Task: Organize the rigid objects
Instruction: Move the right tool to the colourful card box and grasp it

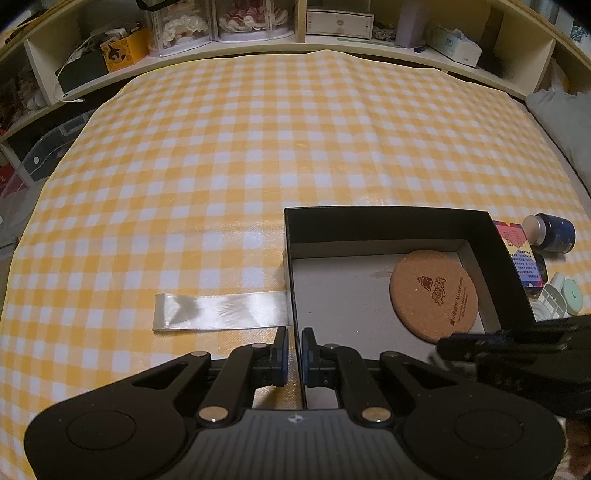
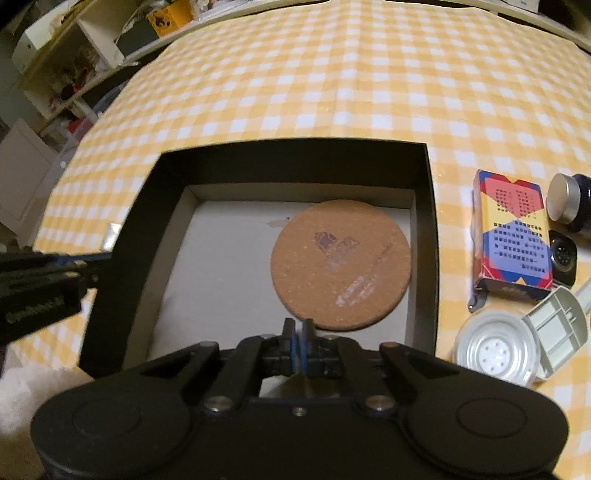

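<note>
A black open box (image 1: 388, 214) (image 2: 295, 151) sits on the yellow checked cloth. A round cork coaster (image 1: 434, 295) (image 2: 341, 264) lies flat inside it. My left gripper (image 1: 294, 338) is shut on the box's left wall, jaws on either side of it; it also shows in the right wrist view (image 2: 92, 258). My right gripper (image 2: 298, 328) is shut and empty over the box's near edge, just before the coaster; it also shows in the left wrist view (image 1: 458, 345).
Right of the box lie a colourful card box (image 2: 511, 236), a dark blue jar (image 2: 569, 203) on its side, a small black round item (image 2: 561, 258), a white round lid (image 2: 495, 352) and a grey plastic piece (image 2: 557, 328). A tape strip (image 1: 221, 310) lies left. Shelves (image 1: 258, 29) stand behind.
</note>
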Demonstrator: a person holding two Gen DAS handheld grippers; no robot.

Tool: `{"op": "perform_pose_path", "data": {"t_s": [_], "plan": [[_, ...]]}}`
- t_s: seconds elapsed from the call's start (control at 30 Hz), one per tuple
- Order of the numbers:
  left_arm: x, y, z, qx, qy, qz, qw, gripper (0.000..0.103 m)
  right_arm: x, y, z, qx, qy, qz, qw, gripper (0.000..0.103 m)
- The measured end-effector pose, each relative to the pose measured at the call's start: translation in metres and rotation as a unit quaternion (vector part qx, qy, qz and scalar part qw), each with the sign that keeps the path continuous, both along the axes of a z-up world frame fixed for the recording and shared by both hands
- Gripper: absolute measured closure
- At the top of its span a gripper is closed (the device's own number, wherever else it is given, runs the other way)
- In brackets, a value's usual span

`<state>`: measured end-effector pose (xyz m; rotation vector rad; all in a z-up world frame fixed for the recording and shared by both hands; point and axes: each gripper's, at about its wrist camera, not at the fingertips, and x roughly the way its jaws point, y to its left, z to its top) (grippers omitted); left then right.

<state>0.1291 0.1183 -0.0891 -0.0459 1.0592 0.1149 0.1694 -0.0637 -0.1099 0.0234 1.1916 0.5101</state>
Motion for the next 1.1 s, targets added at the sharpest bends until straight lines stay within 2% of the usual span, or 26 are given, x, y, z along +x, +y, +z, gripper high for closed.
{"op": "perform_pose_path", "data": {"t_s": [0.2, 0.57, 0.63, 0.7, 0.87, 0.93, 1.1], "plan": [[-0.001, 0.001, 0.000, -0.001, -0.001, 0.001, 1.0000, 0.095, 0.007, -0.017, 0.027, 0.030, -0.017, -0.016, 0.999, 0.089], [0.000, 0.008, -0.001, 0.004, -0.008, 0.017, 0.9998, 0.096, 0.014, -0.060, 0.080, 0.059, -0.101, -0.054, 0.992, 0.061], [-0.001, 0.011, -0.001, 0.004, -0.008, 0.022, 0.9997, 0.096, 0.019, -0.071, 0.086, 0.065, -0.110, -0.070, 0.989, 0.059], [-0.002, 0.011, -0.001, 0.004, -0.009, 0.022, 0.9997, 0.096, 0.024, -0.077, 0.088, 0.069, -0.115, -0.086, 0.987, 0.055], [-0.001, 0.015, -0.003, 0.010, -0.005, 0.021, 0.9997, 0.096, 0.041, -0.098, 0.089, 0.058, -0.126, -0.128, 0.982, 0.032], [-0.001, 0.015, -0.005, 0.013, -0.004, 0.021, 0.9997, 0.096, 0.046, -0.108, 0.085, 0.050, -0.126, -0.143, 0.980, 0.028], [0.002, 0.009, -0.008, 0.011, -0.003, 0.019, 0.9997, 0.096, 0.067, -0.132, 0.064, 0.033, -0.102, -0.185, 0.977, 0.028]]}}
